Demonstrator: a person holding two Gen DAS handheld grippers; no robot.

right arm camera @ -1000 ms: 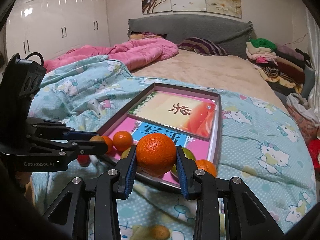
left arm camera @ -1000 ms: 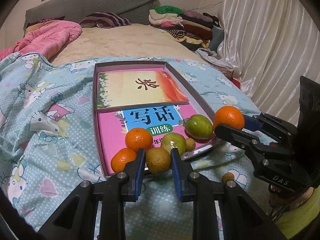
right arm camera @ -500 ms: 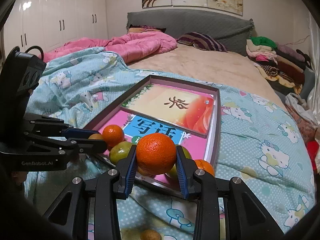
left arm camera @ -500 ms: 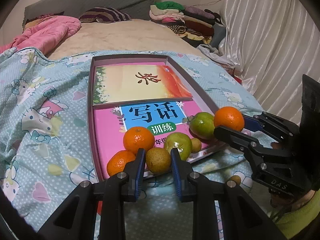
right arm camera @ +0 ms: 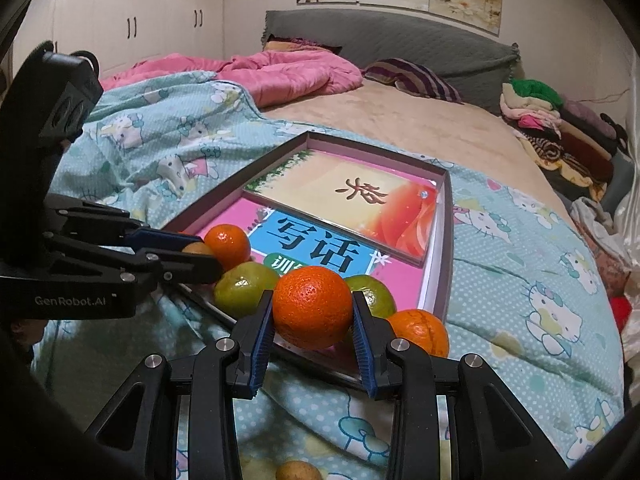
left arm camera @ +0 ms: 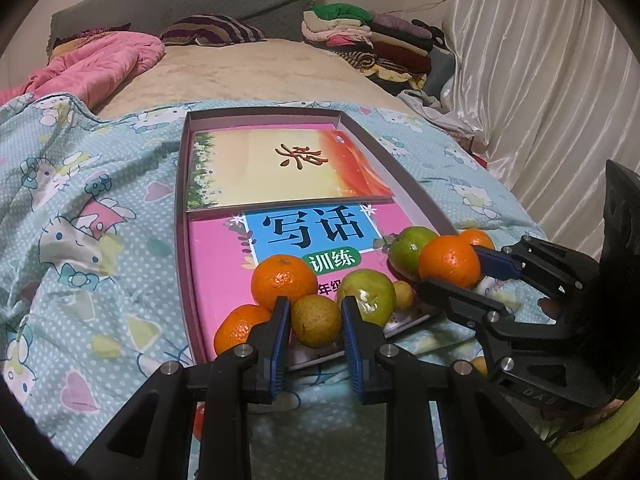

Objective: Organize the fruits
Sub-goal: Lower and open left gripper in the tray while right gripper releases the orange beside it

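A shallow box (left arm camera: pixel 182 184) with two books lies on the bed. At its near end lie two oranges (left arm camera: pixel 283 280), two green fruits (left arm camera: pixel 367 292) and a small yellow fruit (left arm camera: pixel 404 295). My left gripper (left arm camera: pixel 315 320) is shut on a yellow-brown fruit (left arm camera: pixel 316 321) at the box's near edge. My right gripper (right arm camera: pixel 313 312) is shut on an orange (right arm camera: pixel 313 306) held over the box's near right corner; it shows in the left wrist view (left arm camera: pixel 449 261). Another orange (right arm camera: pixel 420 332) lies by that corner.
A small brown fruit (right arm camera: pixel 298 471) lies on the Hello Kitty blanket (left arm camera: pixel 80 240) below my right gripper. A pink quilt (right arm camera: pixel 280 76) and a striped pillow (right arm camera: pixel 412 76) are at the bed's head. Folded clothes (left arm camera: pixel 360 36) and a white curtain (left arm camera: pixel 540 80) are at right.
Both grippers have moved forward over the box's near end, each still holding its fruit. The right gripper's orange has come closer to the green fruits.
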